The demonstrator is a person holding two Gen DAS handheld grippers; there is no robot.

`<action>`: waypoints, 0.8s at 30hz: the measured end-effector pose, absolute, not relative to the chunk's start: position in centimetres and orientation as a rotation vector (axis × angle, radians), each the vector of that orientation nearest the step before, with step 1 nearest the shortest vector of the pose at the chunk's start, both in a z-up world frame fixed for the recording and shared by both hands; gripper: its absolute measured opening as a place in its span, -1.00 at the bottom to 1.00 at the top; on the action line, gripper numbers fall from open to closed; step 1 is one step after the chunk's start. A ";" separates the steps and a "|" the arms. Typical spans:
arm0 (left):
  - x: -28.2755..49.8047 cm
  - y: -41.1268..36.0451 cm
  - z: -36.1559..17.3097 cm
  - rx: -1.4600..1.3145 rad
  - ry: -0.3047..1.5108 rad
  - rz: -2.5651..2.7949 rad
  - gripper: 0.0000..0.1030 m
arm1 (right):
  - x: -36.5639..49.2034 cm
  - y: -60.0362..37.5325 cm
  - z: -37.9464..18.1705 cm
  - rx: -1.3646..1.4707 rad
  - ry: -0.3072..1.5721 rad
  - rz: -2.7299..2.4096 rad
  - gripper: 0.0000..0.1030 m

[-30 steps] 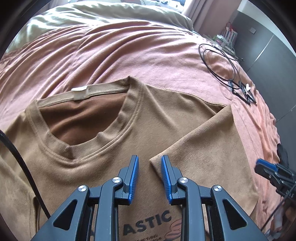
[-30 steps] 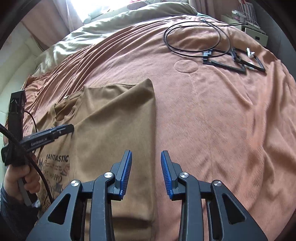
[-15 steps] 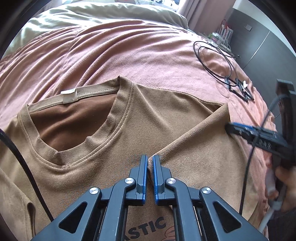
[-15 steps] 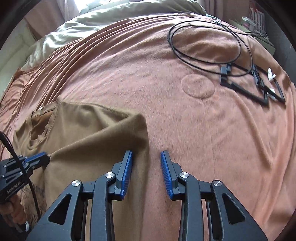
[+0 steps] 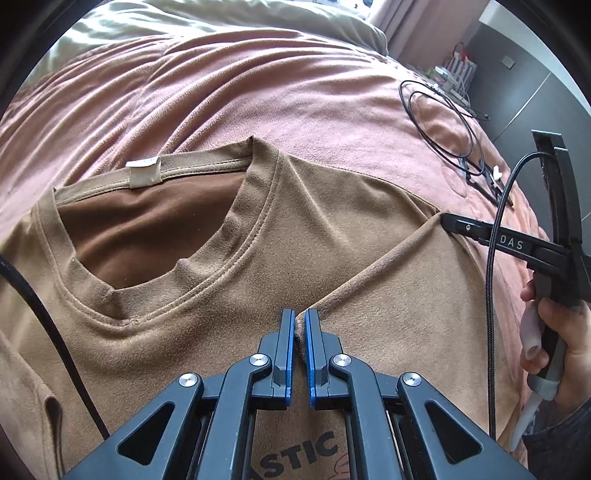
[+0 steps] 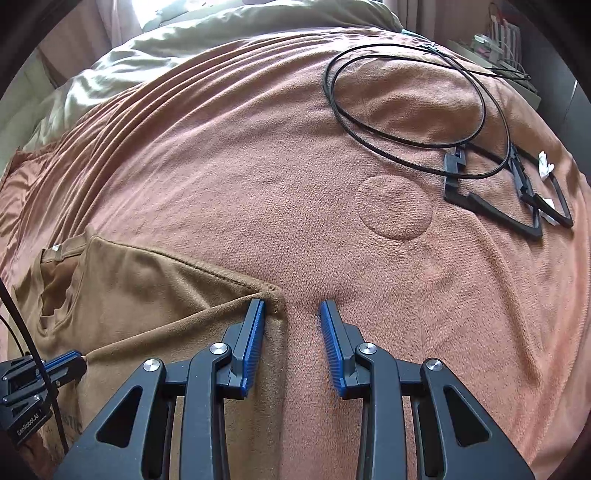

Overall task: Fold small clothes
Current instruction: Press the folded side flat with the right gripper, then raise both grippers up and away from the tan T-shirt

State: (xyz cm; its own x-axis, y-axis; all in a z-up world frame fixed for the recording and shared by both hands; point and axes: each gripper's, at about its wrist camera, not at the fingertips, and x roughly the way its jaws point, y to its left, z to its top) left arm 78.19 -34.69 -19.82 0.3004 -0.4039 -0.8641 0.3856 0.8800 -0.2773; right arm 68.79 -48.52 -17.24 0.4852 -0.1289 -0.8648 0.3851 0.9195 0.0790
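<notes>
A tan T-shirt (image 5: 332, 221) lies front up on the pink blanket (image 5: 258, 92), its right side folded over the chest. My left gripper (image 5: 300, 321) is shut on the inner corner of that folded flap, just below the collar (image 5: 236, 236). My right gripper (image 6: 291, 308) is open at the flap's outer corner (image 6: 273, 295); its left finger rests on the cloth and its right finger on the blanket (image 6: 295, 184). The right gripper also shows in the left wrist view (image 5: 448, 220), and the left gripper in the right wrist view (image 6: 79, 362).
A coiled black cable (image 6: 406, 110) and black frame parts (image 6: 517, 206) lie on the blanket at the far right. A pale green duvet (image 6: 221, 33) is bunched at the head of the bed. Dark cabinets (image 5: 535, 74) stand beyond the right edge.
My left gripper closed on the flap's inner corner. My right gripper moved forward along the flap's edge to its outer top corner and stayed open.
</notes>
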 end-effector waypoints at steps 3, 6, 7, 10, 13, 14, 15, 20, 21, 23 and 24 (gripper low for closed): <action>78.1 -34.7 -19.4 -0.012 1.154 -0.525 -0.86 | 69.0 -48.4 -16.9 0.278 1.029 -0.338 -0.44; 77.5 -34.5 -18.5 0.017 1.152 -0.505 -0.79 | 68.0 -47.9 -15.8 0.281 1.007 -0.325 -0.44; 77.3 -34.2 -18.2 0.015 1.144 -0.506 -0.74 | 67.5 -47.7 -15.4 0.275 1.000 -0.320 -0.44; 76.6 -33.1 -17.0 -0.009 1.124 -0.499 -0.30 | 65.7 -47.4 -14.5 0.273 0.989 -0.319 -0.44; 75.7 -32.0 -15.8 -0.030 1.101 -0.495 -0.06 | 63.6 -47.0 -13.4 0.280 0.954 -0.299 -0.44; 75.3 -31.6 -15.4 -0.033 1.097 -0.495 -0.05 | 63.0 -46.9 -13.1 0.284 0.947 -0.295 -0.44; 75.0 -31.2 -14.9 -0.037 1.094 -0.495 -0.05 | 62.2 -46.9 -12.7 0.291 0.939 -0.293 -0.44; 72.5 -29.3 -12.0 -0.057 1.054 -0.498 0.17 | 58.1 -45.5 -10.0 0.285 0.905 -0.281 -0.43; 71.8 -28.8 -11.2 -0.051 1.030 -0.488 0.29 | 57.1 -45.0 -9.4 0.268 0.897 -0.289 -0.43; 70.5 -27.6 -9.8 -0.048 0.991 -0.463 0.40 | 55.1 -44.0 -8.1 0.246 0.871 -0.285 -0.43; 70.2 -27.1 -9.2 -0.055 0.978 -0.457 0.42 | 54.1 -43.4 -7.5 0.238 0.849 -0.282 -0.43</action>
